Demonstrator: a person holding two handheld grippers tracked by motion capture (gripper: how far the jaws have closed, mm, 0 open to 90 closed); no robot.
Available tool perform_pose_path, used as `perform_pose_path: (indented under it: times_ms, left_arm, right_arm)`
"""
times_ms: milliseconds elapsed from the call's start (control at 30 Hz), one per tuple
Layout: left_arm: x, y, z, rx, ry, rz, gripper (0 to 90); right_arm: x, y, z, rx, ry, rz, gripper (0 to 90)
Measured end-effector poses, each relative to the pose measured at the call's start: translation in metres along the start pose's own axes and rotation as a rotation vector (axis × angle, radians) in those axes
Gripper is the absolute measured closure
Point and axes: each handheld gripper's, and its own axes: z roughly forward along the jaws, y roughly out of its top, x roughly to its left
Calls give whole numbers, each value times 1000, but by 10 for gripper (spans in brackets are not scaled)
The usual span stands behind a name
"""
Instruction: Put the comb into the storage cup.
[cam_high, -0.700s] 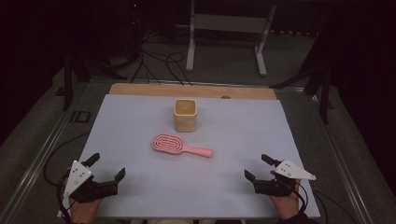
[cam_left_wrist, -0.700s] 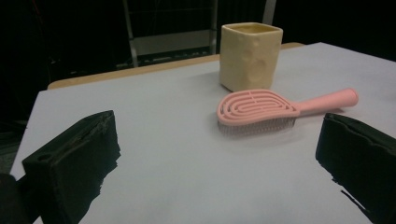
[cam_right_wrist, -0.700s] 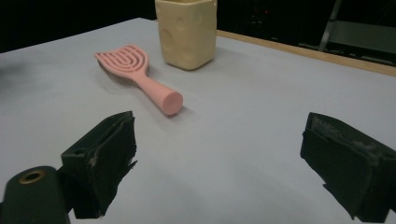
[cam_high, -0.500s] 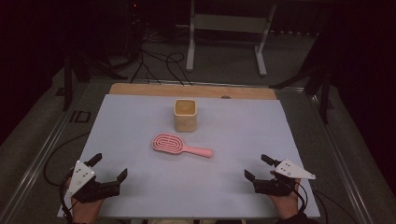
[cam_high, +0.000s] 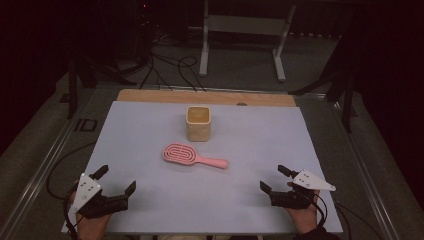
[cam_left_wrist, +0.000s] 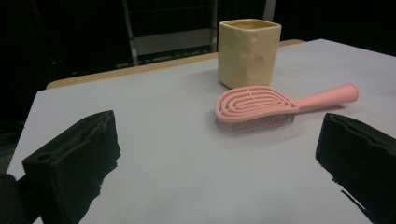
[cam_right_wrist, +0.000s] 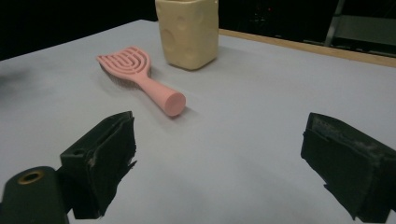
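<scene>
I have the bench (cam_high: 150, 210) in front of me, its pale blue-grey sheet covering nearly the whole top, with a strip of bare wood left along the far edge. Towards the far middle stands the cream cup (cam_high: 198, 123), square-sided and upright, its walls dimpled as the left gripper view shows (cam_left_wrist: 249, 51). Just on my side of it, apart from it, lies the pink hairbrush (cam_high: 192, 156), flat on the sheet with its bristles down; its oval head points to my left and its handle runs off to the right. In the right gripper view the rounded handle end (cam_right_wrist: 171, 102) faces the camera.

My left gripper (cam_high: 117, 181) sits low at the near left corner, its fingers spread wide with nothing but bare sheet between them. My right gripper (cam_high: 274, 178) sits at the near right corner, fingers equally wide apart and holding nothing. Both are well apart from the hairbrush, which lies roughly midway between them and farther out.
</scene>
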Motion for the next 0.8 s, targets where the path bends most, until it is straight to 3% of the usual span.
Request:
perform_pose_path:
  times_ms: [800]
  left_arm:
    - [-5,-3,6,32,-9,16,0]
  right_arm:
    - [1,9,10,23,32,2,89]
